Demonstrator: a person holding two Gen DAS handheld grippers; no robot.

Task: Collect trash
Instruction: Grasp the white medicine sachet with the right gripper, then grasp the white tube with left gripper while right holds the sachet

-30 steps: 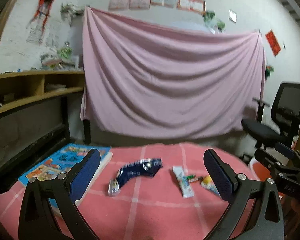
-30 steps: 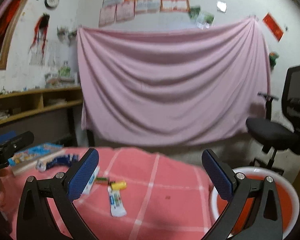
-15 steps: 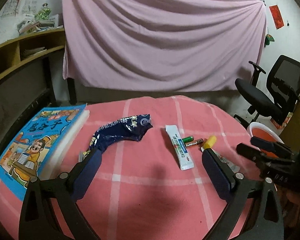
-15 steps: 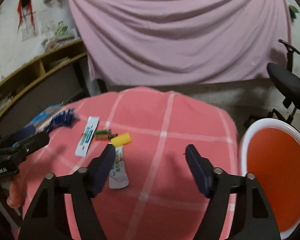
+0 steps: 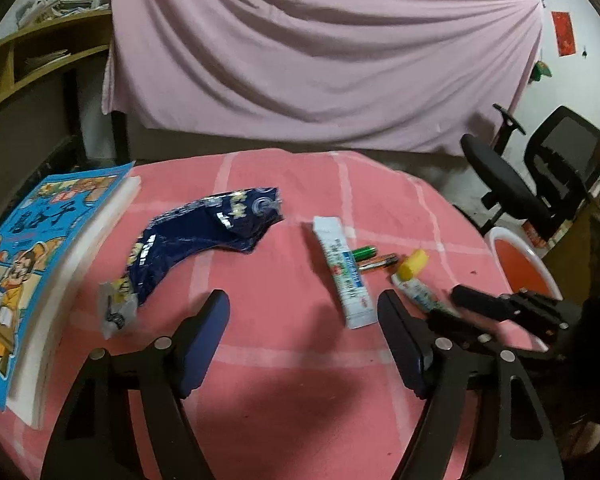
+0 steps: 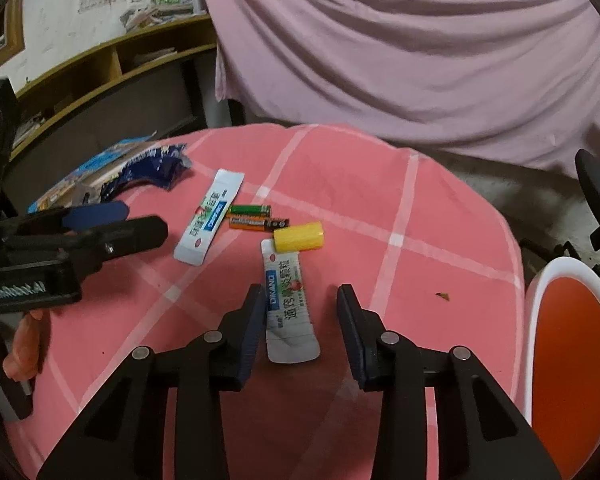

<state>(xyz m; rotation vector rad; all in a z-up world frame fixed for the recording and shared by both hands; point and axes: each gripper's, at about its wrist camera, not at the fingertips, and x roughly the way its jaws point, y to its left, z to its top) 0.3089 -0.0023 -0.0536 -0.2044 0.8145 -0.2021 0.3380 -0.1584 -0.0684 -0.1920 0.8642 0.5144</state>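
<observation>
Bench (image 5: 300, 380): covered by a pink cloth with a pale check; every piece of litter lies on it.
Bin (image 6: 572, 356): white rim, orange inside, just off the bench's right edge.
Book (image 5: 28, 248): blue cover, flat at the bench's left side.
Blue snack bag (image 5: 204, 236): crumpled, long axis from near-left to far-right, beside the book.
White tube (image 6: 290, 304): flat, long axis almost straight away from the right camera, yellow cap (image 6: 299, 236) at the far end, crimped end nearest.
White sachet (image 6: 210, 216): flat, left of the tube, tilted far-right to near-left.
Two batteries (image 6: 256, 218): side by side, crosswise, between sachet and cap.
Left tool (image 5: 302, 312): angled down over bare cloth between bag and sachet; jaws closing with nothing between them, still released.
Right tool (image 6: 298, 308): angled down, jaws closing astride the tube's lower half; pads not yet on it.
Hand (image 6: 24, 340): fingers curled under the left tool's handle.
Change: a second ago both tools were spread wide and faced the pink curtain; they have since tipped down and come nearer the litter.
</observation>
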